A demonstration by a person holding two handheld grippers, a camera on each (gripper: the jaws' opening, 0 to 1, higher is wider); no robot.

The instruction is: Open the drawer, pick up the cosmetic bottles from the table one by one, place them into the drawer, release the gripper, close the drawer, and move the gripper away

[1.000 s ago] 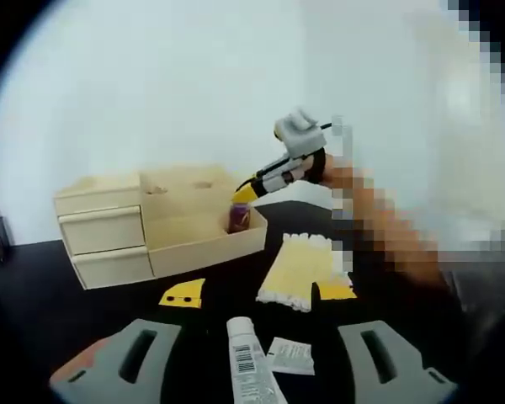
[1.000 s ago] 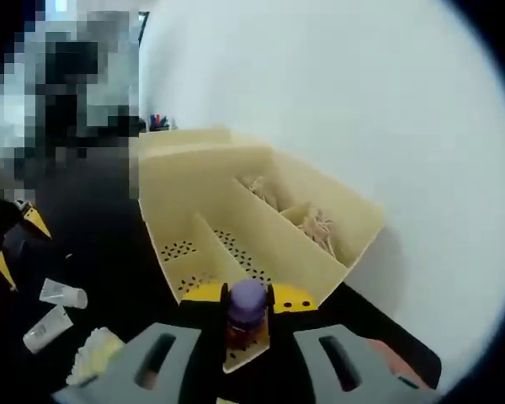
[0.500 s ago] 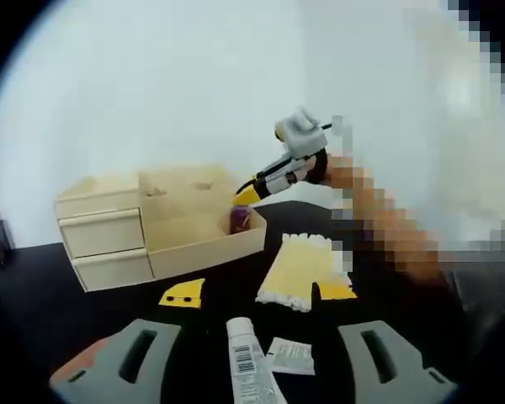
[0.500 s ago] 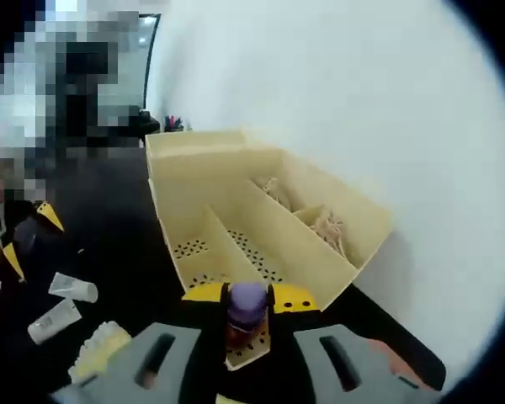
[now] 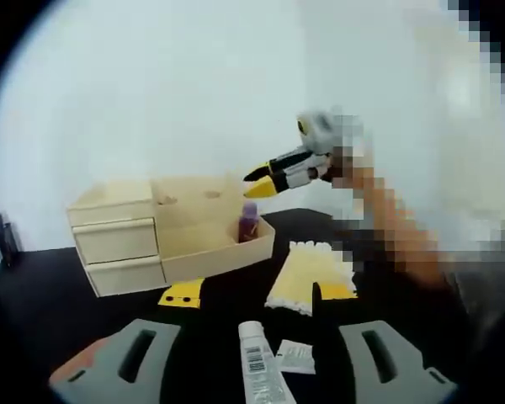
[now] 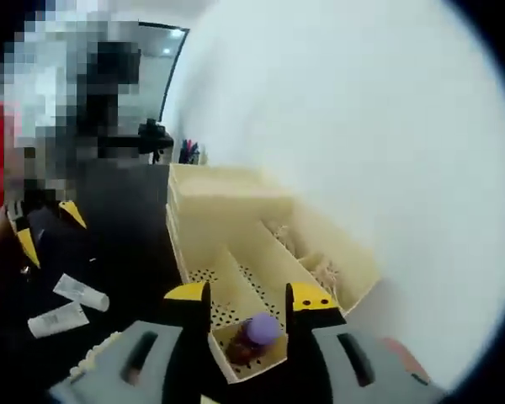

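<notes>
A small bottle with a purple cap (image 5: pixel 248 220) stands in the front corner of the open drawer (image 5: pixel 210 252) of a pale wooden organiser. My right gripper (image 5: pixel 267 180) hovers just above it, open and apart from it. In the right gripper view the bottle (image 6: pixel 254 335) sits in a perforated compartment of the drawer (image 6: pixel 195 282), below and between the yellow-tipped jaws of my right gripper (image 6: pixel 249 295). My left gripper (image 5: pixel 259 293) is open low over the table, with a white tube (image 5: pixel 257 369) lying between its jaws. The left gripper (image 6: pixel 49 229) also appears at the left.
A yellow fringed cloth (image 5: pixel 307 268) lies right of the drawer, with a small white sachet (image 5: pixel 296 356) near the tube. Two white tubes (image 6: pixel 80 292) lie on the black table. Upper organiser compartments hold cotton swabs (image 6: pixel 324 271). Two shut drawers (image 5: pixel 118 240) sit at the left.
My right gripper has opened and let go of the purple-capped bottle, which now stands in the drawer. The gripper has lifted up and back from it. The left gripper stays open.
</notes>
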